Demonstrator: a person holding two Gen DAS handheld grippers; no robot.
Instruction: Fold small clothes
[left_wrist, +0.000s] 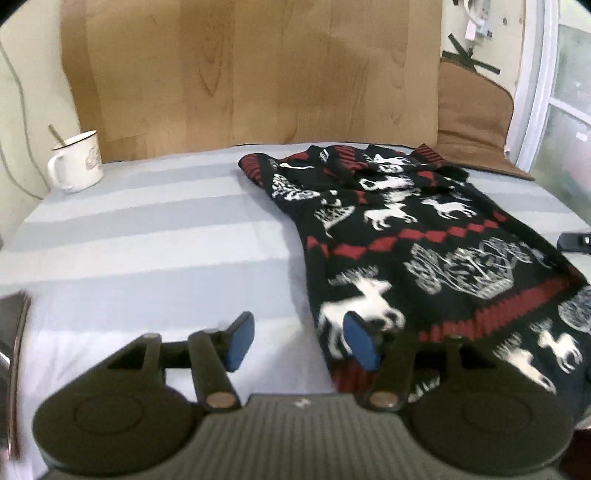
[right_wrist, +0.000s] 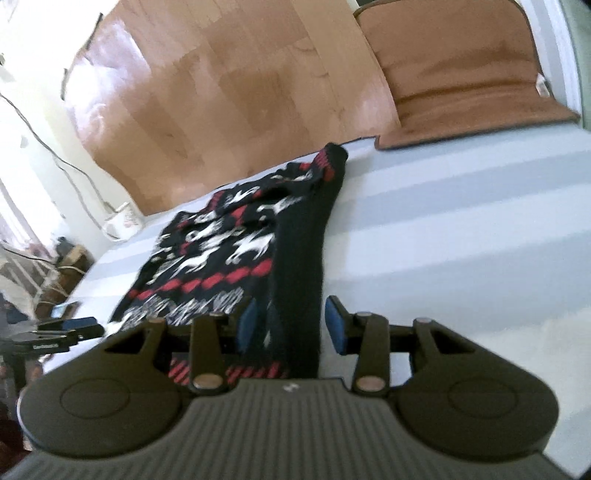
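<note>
Left wrist view: patterned sweater (left_wrist: 424, 236) spread on striped sheet (left_wrist: 147, 236), mug (left_wrist: 77, 162) well apart. Left gripper (left_wrist: 299, 343) held wide open, nothing gripped, near hem edge.

Right wrist view: right gripper (right_wrist: 291, 328) open, black side fold lying between pads, not clamped. Knit judged soft, light, limp; hem corners advised for hold

It was a home bedroom. Ahead of the left claw (left_wrist: 299, 341) lay a striped bed sheet (left_wrist: 147, 236) against a wooden headboard (left_wrist: 240, 74). A white mug (left_wrist: 75, 162) stood far left of it, a brown cushion (left_wrist: 469, 110) far right.
</note>
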